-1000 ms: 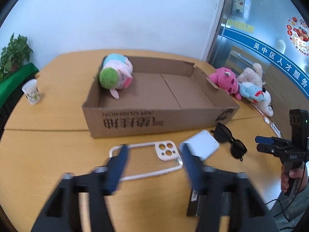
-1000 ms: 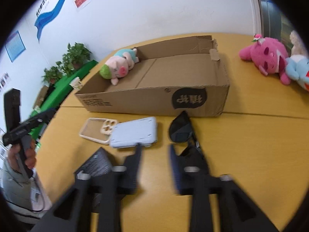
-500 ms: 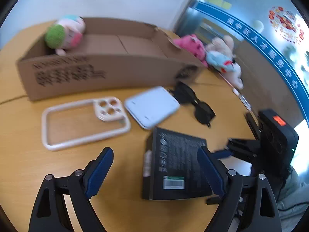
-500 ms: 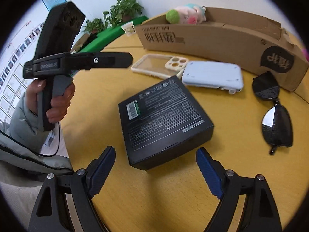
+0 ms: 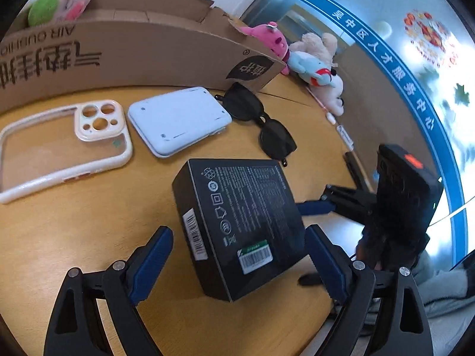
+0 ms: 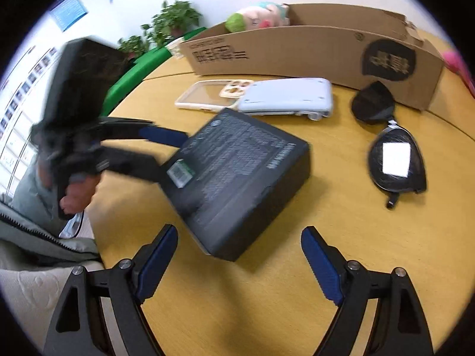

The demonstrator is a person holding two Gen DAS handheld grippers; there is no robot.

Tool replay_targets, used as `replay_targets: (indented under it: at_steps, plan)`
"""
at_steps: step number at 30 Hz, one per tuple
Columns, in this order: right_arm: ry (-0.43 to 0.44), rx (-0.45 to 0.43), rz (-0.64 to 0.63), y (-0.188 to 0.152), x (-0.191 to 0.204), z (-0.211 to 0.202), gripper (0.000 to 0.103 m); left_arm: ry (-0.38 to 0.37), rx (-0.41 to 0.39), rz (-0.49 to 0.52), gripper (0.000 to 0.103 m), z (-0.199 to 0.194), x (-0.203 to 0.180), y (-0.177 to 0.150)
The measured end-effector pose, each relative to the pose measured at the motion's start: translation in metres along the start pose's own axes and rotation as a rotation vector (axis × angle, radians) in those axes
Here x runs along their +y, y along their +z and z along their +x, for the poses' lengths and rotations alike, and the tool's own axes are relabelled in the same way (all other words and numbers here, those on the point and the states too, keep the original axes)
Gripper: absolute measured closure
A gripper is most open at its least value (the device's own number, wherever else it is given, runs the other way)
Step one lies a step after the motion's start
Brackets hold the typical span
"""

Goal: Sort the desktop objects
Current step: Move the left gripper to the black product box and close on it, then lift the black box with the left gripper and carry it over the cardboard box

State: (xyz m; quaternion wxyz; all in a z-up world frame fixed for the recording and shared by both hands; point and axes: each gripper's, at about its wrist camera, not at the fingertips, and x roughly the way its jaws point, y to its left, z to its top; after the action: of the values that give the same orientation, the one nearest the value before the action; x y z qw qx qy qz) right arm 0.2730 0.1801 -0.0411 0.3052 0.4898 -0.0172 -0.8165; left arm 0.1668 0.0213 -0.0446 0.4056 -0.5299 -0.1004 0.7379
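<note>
A black box (image 5: 240, 222) lies on the wooden table near its front edge; it also shows in the right wrist view (image 6: 240, 175). My left gripper (image 5: 237, 267) is open with its jaws on either side of the box's near end. My right gripper (image 6: 239, 255) is open, just short of the box from the other side. A clear phone case (image 5: 62, 145), a white flat device (image 5: 178, 118) and black sunglasses (image 5: 261, 121) lie in front of a long cardboard box (image 5: 133, 56) that holds a pig plush (image 5: 59, 3).
Pink, beige and blue-white plush toys (image 5: 311, 59) lie right of the cardboard box. Potted plants (image 6: 166, 26) and a green surface stand beyond the table's far left. The table edge runs close behind the black box.
Both grippers have moved in on the black box from opposite sides. The left jaws now straddle its near end. The right gripper has come closer and lower.
</note>
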Motion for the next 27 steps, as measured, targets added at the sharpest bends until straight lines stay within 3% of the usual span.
replay_targets:
  at_steps: [2,4,6,14,27]
  plan:
    - [-0.007,0.009,-0.026,0.002,0.003,0.006,0.017,-0.013,0.007,-0.005,0.013,0.007,0.003,0.002]
    - [-0.015,0.009,-0.04,0.003,0.003,0.009,0.017,0.023,0.017,-0.026,0.016,0.013,0.01,0.002]
    - [-0.036,-0.013,-0.06,0.003,0.003,0.01,0.019,0.04,0.001,-0.021,0.038,0.013,0.011,0.001]
    - [-0.082,-0.028,-0.112,0.008,0.01,0.013,0.022,0.054,-0.059,-0.043,0.044,0.005,0.016,-0.005]
    - [-0.126,-0.199,-0.205,0.045,0.034,-0.021,0.024,0.163,-0.263,0.07,0.044,-0.057,-0.019,0.017]
